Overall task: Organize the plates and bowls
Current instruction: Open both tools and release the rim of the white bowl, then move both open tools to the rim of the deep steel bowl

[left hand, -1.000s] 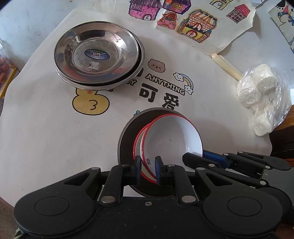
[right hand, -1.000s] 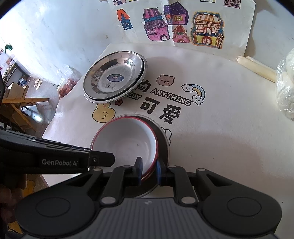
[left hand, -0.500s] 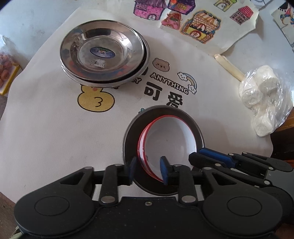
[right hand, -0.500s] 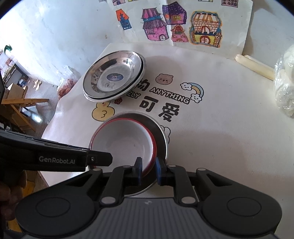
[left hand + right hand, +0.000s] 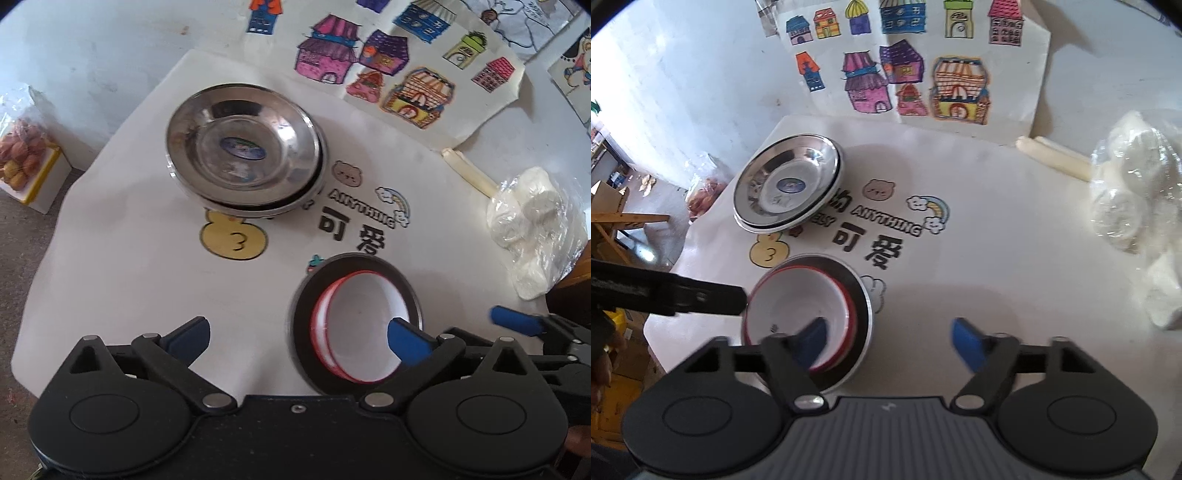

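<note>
- Step in hand, as I judge it: letting go of the red-rimmed white bowls nested in the steel bowl, lower centre of the left view; lift both grippers straight up so no pad clips a rim.
- The left gripper has just been opening: released, holding nothing.
- The right gripper likewise, one pad over the bowls.
- Stacked steel plates lie upper left on the desk.

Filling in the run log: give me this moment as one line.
left tongs: just opened, empty | right tongs: just opened, empty | white bowl: nested in steel bowl | steel plates: stacked
</note>
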`<action>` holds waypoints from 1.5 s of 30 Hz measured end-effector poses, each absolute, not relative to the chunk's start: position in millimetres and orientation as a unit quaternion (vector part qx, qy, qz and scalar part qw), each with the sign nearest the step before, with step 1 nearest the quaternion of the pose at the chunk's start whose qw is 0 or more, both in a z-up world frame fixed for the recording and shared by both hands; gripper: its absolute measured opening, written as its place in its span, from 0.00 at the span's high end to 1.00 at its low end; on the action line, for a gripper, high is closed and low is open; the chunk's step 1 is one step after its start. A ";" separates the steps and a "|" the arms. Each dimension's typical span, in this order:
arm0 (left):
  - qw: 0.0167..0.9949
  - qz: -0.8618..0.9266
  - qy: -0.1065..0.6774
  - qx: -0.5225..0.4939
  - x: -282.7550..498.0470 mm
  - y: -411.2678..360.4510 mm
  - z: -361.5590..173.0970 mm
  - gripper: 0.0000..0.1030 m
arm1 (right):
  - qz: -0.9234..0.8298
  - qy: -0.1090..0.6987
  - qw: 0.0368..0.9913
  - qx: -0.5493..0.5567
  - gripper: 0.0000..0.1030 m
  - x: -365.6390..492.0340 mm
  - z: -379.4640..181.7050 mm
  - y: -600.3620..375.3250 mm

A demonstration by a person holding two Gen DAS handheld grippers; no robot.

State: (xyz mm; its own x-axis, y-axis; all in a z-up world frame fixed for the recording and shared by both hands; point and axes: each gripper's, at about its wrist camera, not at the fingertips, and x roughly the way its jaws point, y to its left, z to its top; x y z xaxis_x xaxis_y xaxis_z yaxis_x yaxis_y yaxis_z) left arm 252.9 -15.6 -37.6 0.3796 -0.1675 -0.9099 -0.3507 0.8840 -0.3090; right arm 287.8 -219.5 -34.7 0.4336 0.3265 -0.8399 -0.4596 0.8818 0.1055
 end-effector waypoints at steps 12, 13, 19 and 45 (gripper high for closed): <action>0.805 0.093 0.553 -0.191 234.9 1.7 -43.8 0.01 | 0.211 0.467 0.844 -0.157 0.00 281.6 -22.9 -224.7; 0.804 0.092 0.555 -0.191 234.1 3.2 -45.9 0.01 | 0.211 0.465 0.843 -0.170 0.00 279.4 -23.3 -223.9; 0.801 0.075 0.565 -0.182 230.6 8.7 -55.4 0.01 | 0.223 0.486 0.819 -0.210 0.00 270.0 -31.7 -216.8; 0.795 -0.040 0.605 -0.001 282.5 -21.9 -76.1 0.01 | 0.180 0.521 0.819 -0.160 0.00 277.7 -54.3 -210.1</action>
State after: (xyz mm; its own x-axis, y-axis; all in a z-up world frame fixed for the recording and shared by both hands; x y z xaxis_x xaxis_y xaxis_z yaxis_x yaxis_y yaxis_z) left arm 282.5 -21.9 -76.1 0.2642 -0.0641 -0.9624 0.0623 0.9968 -0.0493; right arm 277.7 -210.1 -54.3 0.3934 0.1277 -0.9105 -0.4617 0.8838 -0.0755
